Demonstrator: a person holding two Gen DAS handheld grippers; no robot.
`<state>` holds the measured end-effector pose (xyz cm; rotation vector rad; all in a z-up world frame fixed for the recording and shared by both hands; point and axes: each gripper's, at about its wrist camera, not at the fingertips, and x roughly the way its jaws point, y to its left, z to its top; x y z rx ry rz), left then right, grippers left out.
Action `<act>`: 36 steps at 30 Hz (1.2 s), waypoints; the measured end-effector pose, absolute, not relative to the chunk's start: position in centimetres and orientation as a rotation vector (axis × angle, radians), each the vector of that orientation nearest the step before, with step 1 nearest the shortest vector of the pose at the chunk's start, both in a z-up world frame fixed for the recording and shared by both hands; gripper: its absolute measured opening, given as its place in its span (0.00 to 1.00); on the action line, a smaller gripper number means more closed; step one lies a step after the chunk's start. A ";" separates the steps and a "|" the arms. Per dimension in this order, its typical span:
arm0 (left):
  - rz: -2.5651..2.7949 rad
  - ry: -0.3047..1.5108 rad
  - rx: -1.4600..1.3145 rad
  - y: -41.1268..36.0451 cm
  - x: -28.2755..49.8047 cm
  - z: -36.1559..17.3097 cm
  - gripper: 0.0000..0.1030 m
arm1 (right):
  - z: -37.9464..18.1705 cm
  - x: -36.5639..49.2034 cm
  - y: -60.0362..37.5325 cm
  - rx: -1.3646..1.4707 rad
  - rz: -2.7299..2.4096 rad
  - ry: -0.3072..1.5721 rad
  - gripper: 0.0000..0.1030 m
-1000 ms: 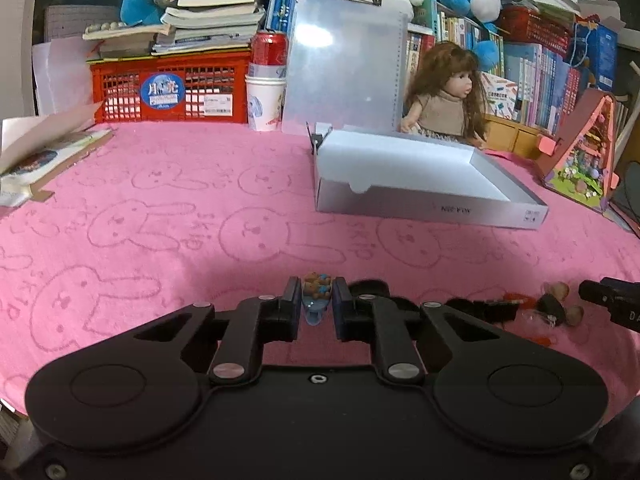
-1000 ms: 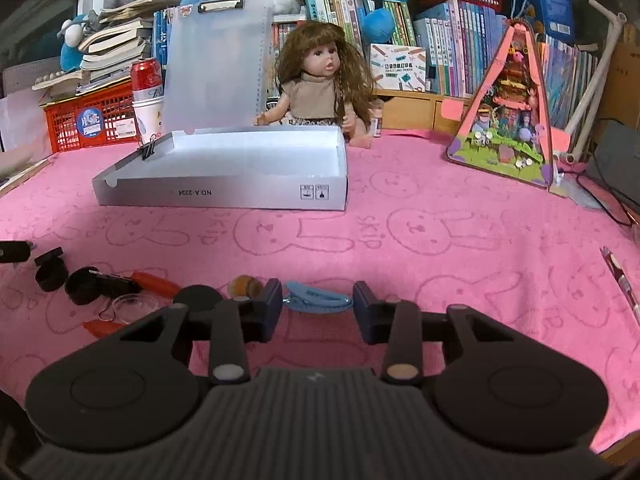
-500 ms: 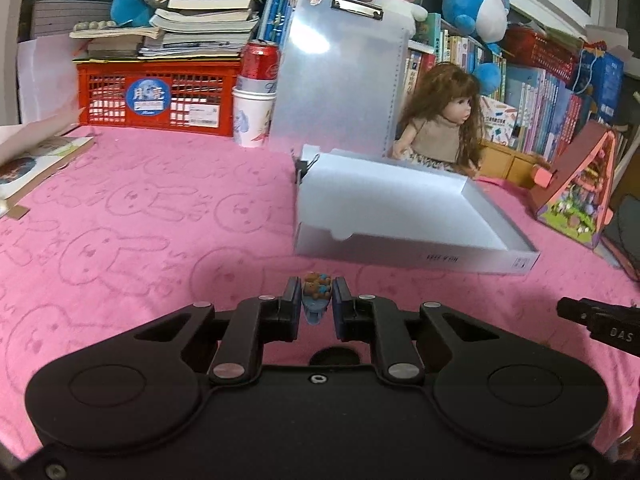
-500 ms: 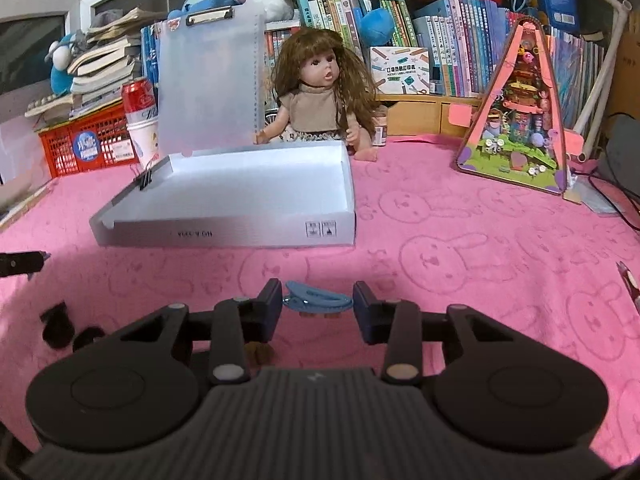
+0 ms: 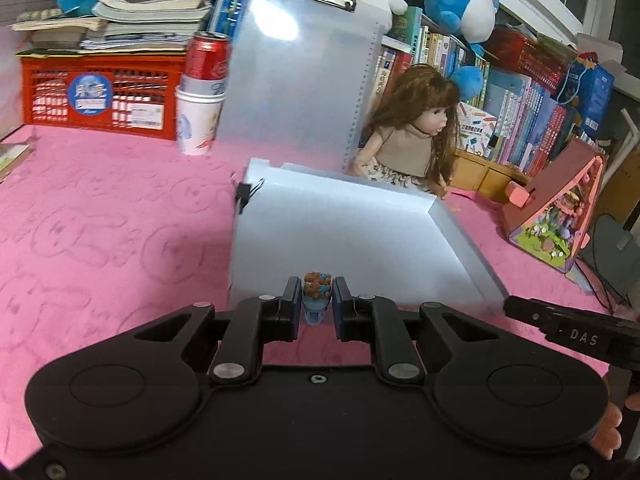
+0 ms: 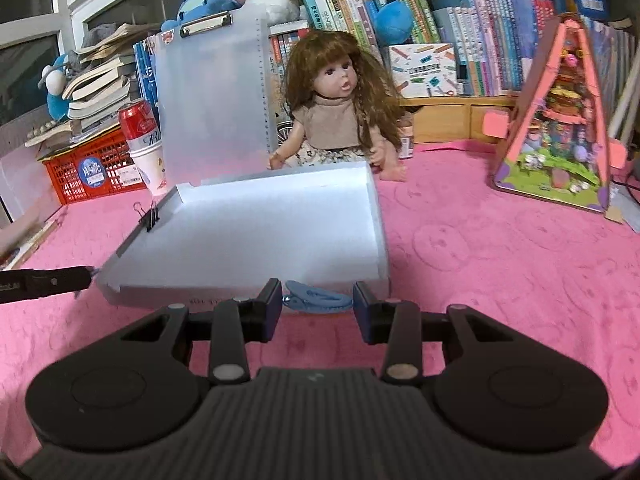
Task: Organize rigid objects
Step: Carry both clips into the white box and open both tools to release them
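Note:
My left gripper (image 5: 317,300) is shut on a small blue hair clip topped with tiny brown bears (image 5: 317,285), held just at the near edge of the shallow white box (image 5: 352,236). In the right wrist view, my right gripper (image 6: 317,304) is shut on a plain blue hair clip (image 6: 318,299) lying crosswise between its pads, right at the near wall of the white box (image 6: 280,224). The box's floor is bare. Each gripper's tip shows at the edge of the other's view: the right one (image 5: 568,332), the left one (image 6: 44,282).
A frosted clipboard (image 5: 296,80) stands behind the box, with a doll (image 5: 412,136), a red can on paper cups (image 5: 202,92), a red basket (image 5: 92,96) and books beyond. A pink toy house (image 6: 556,128) sits at the right. A binder clip (image 6: 150,216) grips the box's left wall. Pink cloth (image 6: 500,264) covers the table.
Both grippers have risen and moved toward the white box with their clips. The small items on the cloth have dropped out of both views.

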<state>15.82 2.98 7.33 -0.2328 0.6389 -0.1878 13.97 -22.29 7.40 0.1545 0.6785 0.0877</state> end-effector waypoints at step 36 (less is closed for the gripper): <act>-0.132 0.849 -0.149 -0.6 26.5 2.3 0.15 | 3.1 24.0 -19.5 0.101 0.117 0.893 0.43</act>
